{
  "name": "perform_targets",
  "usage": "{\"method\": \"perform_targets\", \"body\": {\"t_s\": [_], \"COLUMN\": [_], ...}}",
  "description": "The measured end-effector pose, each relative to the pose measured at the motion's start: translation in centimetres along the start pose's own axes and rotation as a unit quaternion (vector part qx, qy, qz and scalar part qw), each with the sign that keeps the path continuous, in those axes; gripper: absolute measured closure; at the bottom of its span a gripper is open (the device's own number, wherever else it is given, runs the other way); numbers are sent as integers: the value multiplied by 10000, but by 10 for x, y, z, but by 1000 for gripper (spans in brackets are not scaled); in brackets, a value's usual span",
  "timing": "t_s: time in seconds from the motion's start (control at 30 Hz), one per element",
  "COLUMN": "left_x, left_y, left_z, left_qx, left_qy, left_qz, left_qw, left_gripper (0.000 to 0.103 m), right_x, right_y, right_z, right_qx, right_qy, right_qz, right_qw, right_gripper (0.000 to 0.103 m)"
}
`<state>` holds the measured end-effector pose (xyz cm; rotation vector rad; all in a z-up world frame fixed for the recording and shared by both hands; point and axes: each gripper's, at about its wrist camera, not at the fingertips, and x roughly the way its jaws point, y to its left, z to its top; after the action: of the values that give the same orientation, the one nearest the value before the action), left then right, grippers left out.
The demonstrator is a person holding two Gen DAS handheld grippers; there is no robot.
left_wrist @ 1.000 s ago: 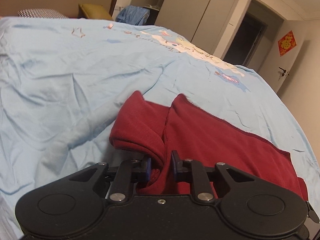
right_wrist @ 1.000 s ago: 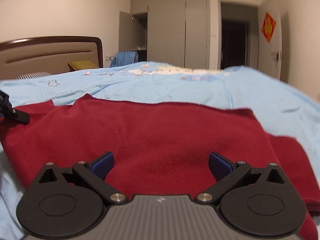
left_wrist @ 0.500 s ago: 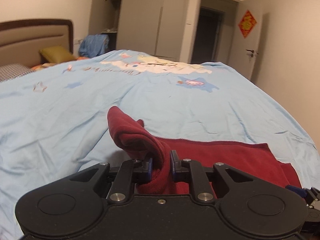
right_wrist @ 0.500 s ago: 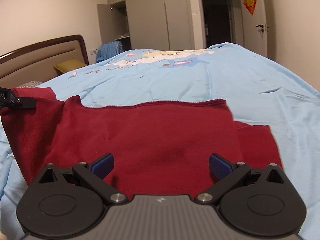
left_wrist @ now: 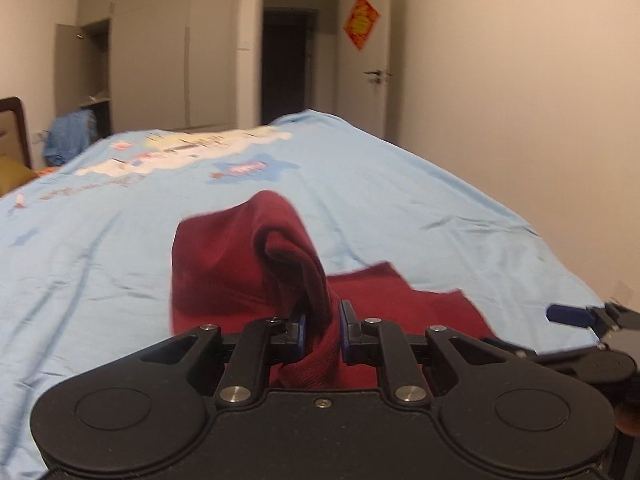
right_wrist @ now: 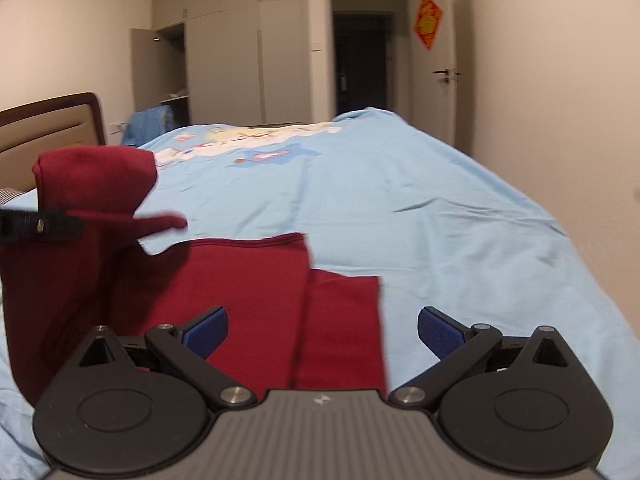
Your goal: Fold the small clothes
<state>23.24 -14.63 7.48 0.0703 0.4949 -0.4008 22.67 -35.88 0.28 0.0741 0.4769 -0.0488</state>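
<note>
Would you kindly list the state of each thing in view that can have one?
Left gripper: shut on the garment.
Right gripper: open, holding nothing.
Garment: one end lifted, the rest flat on the bed.
Bed: covered by a blue sheet.
Wardrobe door: open.
Room door: open.

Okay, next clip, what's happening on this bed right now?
A person with a two-finger tool in each hand is folding a dark red garment on a light blue bedspread. The left tool is shut on a bunched part of the cloth and holds it raised above the bed. The right tool is open, empty, low over the part lying flat. The fold is not yet laid down.
</note>
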Motion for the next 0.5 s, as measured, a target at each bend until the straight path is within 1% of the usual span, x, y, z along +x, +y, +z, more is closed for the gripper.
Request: {"method": "perform_targets", "body": {"t_s": [0.07,0.13,0.27,0.43,0.5], "left_x": [8,15,20,14,10], "left_y": [-14,-28,-45,-41,-40], "left_z": [-9,-20,-39,-48,-49], "left_qx": [53,244,602,498,487], "left_qy": [125,252,402,407,349], "left_qz": [-219,-362,-391,-669,-715], "left_qw": [9997,9987,9966,9957,9956], "left_gripper": [87,87,85,79,65], "right_x": [-2,-4,-2,3,5], "right_y": [-13,-25,-40,-44,-42], "right_z": [-1,-3,-8,-12,-13], "right_qx": [100,212,386,450,425], "right_qy": [13,35,82,160,167], "right_qz": [-145,-261,-421,-404,-379], "right_qw": [9998,9994,9983,9980,9982], "right_gripper": [0,0,0,0,0]}}
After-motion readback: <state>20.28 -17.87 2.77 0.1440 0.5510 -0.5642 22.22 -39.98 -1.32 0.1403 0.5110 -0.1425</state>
